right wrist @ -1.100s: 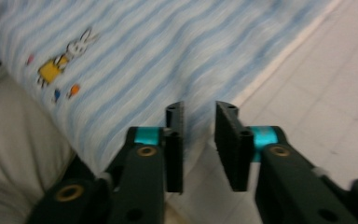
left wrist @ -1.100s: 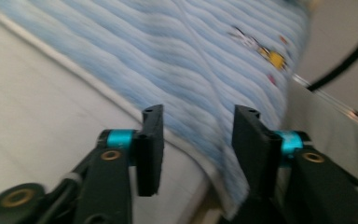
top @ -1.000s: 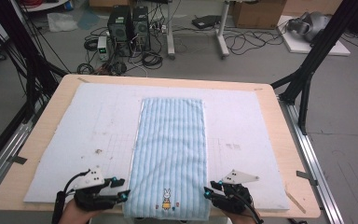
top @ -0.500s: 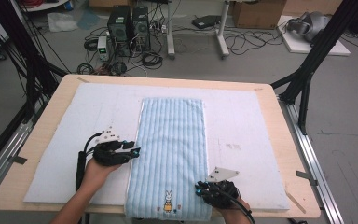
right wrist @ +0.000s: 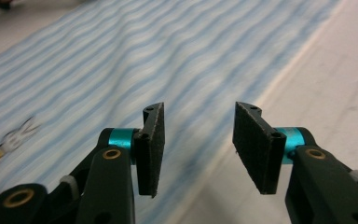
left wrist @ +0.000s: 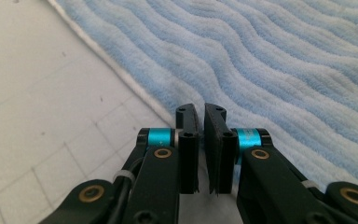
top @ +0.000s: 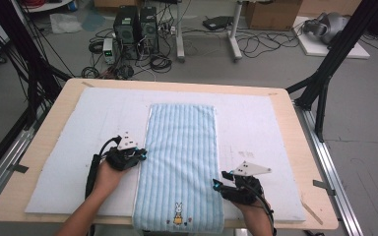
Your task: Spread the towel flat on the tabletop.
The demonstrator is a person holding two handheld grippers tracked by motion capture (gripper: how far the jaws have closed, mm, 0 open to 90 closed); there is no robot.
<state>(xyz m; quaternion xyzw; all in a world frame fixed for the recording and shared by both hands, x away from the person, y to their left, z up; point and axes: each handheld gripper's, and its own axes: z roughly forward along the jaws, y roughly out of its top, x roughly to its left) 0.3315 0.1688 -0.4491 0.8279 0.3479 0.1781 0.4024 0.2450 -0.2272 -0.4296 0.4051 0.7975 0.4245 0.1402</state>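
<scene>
Overhead, the high view shows the light-blue striped towel lying flat and lengthwise along the middle of the white mat that covers the tabletop, its rabbit motif at the near edge. Your left tool sits at the towel's left edge about halfway along its length; your right tool sits at the right edge, nearer to you.

Left gripper view: your left tool has just been closing and is now clenched, the jaws almost meeting with only a narrow slit between them. Its tips rest at the towel's white-hemmed border, but whether any cloth is pinched cannot be told.

Right gripper view: your right tool has just been opening and stands released, its jaws apart with nothing between them, poised over the towel's right edge where it meets the mat. The rabbit motif appears blurred at far left.
</scene>
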